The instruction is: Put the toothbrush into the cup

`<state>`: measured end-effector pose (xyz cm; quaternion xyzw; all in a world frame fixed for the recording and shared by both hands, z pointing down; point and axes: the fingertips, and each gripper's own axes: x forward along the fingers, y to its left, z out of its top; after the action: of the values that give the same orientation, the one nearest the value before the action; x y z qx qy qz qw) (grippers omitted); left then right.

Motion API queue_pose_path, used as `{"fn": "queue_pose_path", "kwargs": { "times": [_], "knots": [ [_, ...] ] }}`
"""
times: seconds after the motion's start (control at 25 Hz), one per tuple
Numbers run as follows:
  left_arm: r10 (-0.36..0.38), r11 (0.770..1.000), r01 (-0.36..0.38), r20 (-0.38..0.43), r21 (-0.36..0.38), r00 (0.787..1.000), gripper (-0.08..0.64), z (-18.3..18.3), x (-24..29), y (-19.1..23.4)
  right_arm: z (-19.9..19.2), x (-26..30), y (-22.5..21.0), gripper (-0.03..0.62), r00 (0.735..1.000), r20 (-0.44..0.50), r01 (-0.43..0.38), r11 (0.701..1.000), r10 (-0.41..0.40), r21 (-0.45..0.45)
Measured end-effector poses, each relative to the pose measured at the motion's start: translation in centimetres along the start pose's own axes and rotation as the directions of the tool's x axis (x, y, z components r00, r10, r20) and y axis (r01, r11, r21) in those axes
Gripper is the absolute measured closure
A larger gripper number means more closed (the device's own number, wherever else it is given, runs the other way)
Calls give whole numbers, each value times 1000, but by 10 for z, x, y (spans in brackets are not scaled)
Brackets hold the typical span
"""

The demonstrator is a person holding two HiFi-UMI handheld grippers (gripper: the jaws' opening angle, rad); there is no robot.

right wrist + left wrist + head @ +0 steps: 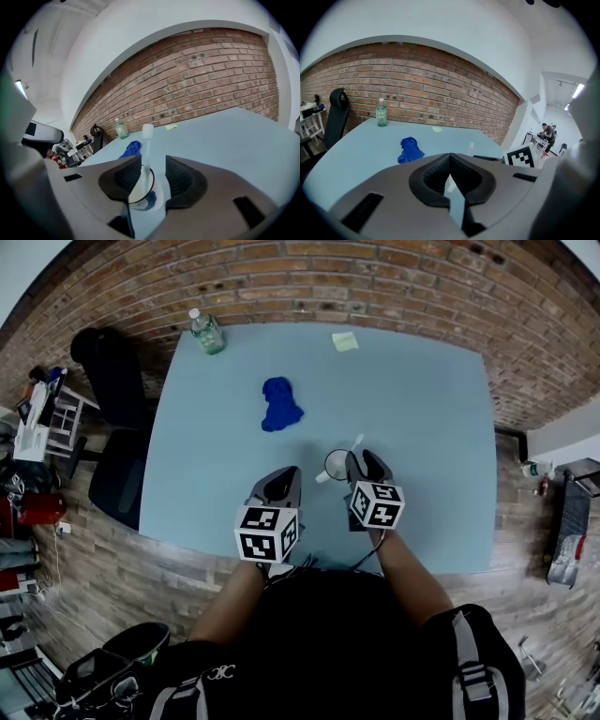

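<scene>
A white cup (336, 465) stands on the light-blue table (422, 427) near its front edge, just ahead of my hands. The pale toothbrush (353, 443) stands in it, leaning and sticking out to the upper right. In the right gripper view the toothbrush (146, 150) rises upright from the cup (151, 202) between the jaws. My right gripper (152, 176) is open, its pads clear of the brush on both sides. In the head view the right gripper (364, 463) sits right beside the cup. My left gripper (281, 480) rests to the cup's left, shut with nothing in it.
A crumpled blue cloth (279, 404) lies mid-table. A clear bottle (206, 332) stands at the far left corner and a yellow note (345, 341) lies near the far edge. A black chair (112, 390) stands left of the table. A brick wall runs behind.
</scene>
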<state>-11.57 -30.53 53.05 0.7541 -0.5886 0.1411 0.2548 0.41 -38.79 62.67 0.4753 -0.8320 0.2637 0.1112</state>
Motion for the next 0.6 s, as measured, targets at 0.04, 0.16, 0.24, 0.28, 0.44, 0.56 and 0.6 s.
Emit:
{"fn": "queue_pose_path", "kwargs": {
  "times": [0.04, 0.16, 0.24, 0.28, 0.44, 0.56, 0.6],
  "knots": [
    [-2, 1000, 2, 2, 1, 1000, 555, 1, 0, 0, 1, -2, 0, 443, 1000, 5, -3, 1000, 3, 10],
    [-10, 1000, 10, 10, 5, 1000, 555, 4, -1, 1, 3, -14, 5, 442, 999, 17, -36, 998, 36, 45],
    [-18, 1000, 18, 15, 9, 1000, 554, 6, -1, 0, 6, -25, 13, 443, 997, 15, -78, 996, 77, 35],
    [-22, 1000, 22, 18, 12, 1000, 555, 8, -1, -1, 9, -32, 18, 463, 996, 19, -86, 996, 86, 10],
    [-45, 999, 44, 38, 25, 998, 554, 14, 0, -7, 33, -56, 34, 581, 994, 78, -74, 992, 82, -103],
    [-64, 998, 62, 55, 32, 996, 555, 20, -2, -12, 57, -73, 49, 581, 986, 136, -78, 985, 99, -154],
    [-72, 997, 70, 63, 32, 995, 554, 23, -4, -15, 66, -79, 53, 581, 982, 158, -75, 982, 103, -172]
  ]
}}
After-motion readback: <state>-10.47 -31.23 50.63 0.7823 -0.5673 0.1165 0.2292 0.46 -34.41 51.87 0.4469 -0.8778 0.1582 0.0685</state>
